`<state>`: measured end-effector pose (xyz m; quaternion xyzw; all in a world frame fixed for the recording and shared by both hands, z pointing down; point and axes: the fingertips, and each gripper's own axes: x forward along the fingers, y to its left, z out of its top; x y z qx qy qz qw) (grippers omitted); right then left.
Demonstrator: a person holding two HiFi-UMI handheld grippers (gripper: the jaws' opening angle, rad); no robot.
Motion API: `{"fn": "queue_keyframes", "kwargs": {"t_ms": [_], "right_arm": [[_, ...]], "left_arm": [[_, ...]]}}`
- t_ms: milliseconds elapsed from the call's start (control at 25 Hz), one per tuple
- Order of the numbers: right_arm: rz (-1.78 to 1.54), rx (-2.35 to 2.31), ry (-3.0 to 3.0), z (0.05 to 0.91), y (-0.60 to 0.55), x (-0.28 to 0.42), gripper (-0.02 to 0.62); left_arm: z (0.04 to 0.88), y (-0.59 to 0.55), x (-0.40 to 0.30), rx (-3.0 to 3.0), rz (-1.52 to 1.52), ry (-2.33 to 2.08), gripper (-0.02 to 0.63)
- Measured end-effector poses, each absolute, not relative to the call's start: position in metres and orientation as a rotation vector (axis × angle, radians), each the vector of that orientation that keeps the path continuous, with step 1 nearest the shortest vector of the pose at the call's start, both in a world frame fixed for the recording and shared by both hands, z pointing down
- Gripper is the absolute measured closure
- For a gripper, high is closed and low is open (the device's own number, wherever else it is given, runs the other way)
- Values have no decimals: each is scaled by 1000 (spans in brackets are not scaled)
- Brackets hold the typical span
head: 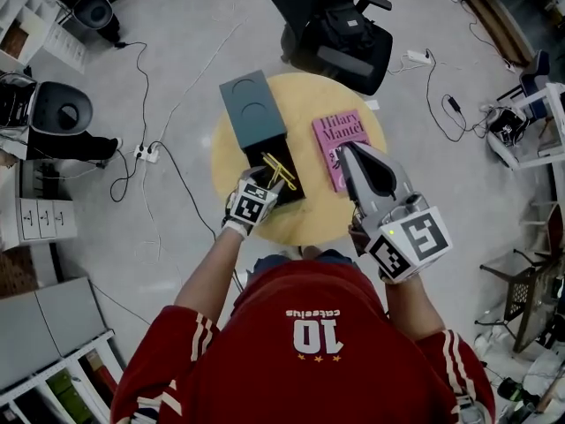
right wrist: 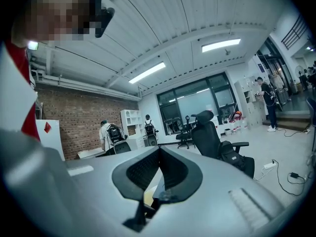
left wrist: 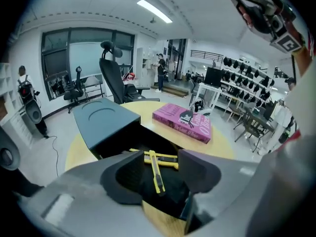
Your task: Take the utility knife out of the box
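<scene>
The left gripper (left wrist: 158,158) has its jaws spread wide and holds nothing. Between them, its own view looks down into the open black tray of a dark grey-green box (left wrist: 101,120). Two yellow utility knives (left wrist: 157,174) lie crossed in that tray, untouched. The head view adds that this gripper stands at the near end of the tray.

The right gripper (right wrist: 159,152) has its jaws pressed together, with nothing gripped. Its view points level across the room and shows almost none of the desk. Only the head view places it, at the desk's right side with its nose over the near corner of a pink Hilary Mantel paperback (head: 340,140).

The desk (head: 225,162) is round and wooden. The box lies along its left half, its sleeve at the far side and its tray drawn out toward the person. The paperback lies just right of the tray, not touching it. Bare wood shows left of the box and along the near rim.

Around the desk is a grey floor (head: 177,51) crossed by loose cables (head: 154,104). A black office chair (head: 331,25) stands just beyond the far rim. The right gripper view shows a brick wall (right wrist: 74,127), white shelving and strip lights overhead.
</scene>
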<state>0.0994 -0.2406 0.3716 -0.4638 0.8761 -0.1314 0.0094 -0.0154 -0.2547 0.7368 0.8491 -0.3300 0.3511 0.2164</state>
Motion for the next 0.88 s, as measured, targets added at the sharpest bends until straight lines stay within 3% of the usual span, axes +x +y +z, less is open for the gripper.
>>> {"fn": "queue_keyframes", "kwargs": {"t_ms": [880], "right_arm": [[-478, -1480, 2726, 394, -244, 115, 606]], "left_arm": [[813, -257, -21, 2021, 1327, -935, 413]]}}
